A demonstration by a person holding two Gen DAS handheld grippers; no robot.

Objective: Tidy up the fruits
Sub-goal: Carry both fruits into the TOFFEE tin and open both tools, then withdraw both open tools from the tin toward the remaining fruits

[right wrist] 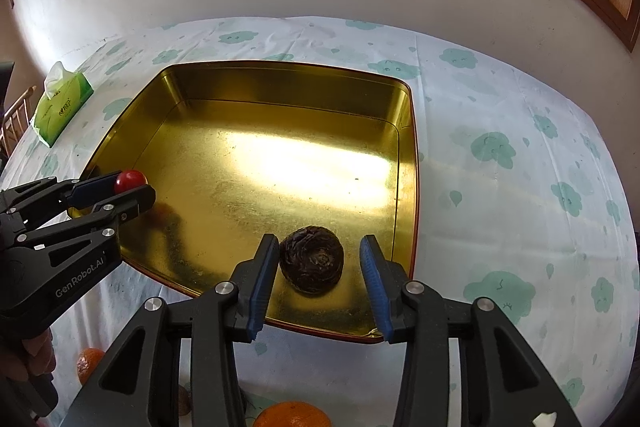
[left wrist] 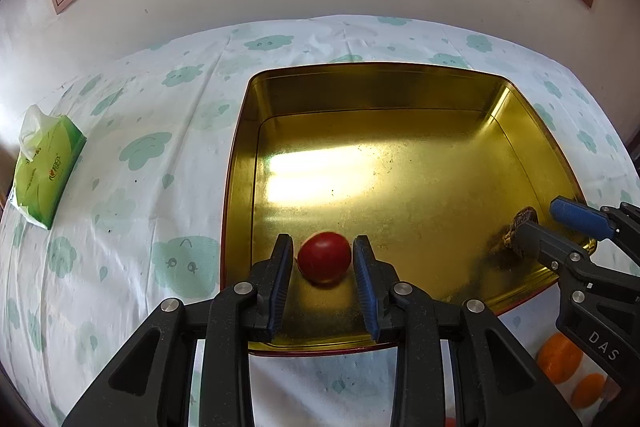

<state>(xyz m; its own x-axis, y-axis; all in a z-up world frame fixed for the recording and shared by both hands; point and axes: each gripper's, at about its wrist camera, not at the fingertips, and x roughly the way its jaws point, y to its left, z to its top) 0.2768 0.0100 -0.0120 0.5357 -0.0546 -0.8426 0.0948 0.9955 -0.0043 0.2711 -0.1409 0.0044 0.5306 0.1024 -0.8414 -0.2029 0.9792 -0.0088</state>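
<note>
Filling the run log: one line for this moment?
left gripper: open, tomato released | right gripper: open, dark fruit released | both in gold tin

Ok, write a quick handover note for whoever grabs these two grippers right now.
Left gripper: open, straddling the red fruit resting in the gold tin.
Right gripper: open around the dark brown fruit, also on the tin floor.
Done: those two fruits are in the tin.
Left: oranges on the cloth near the tin's front edge.
</note>
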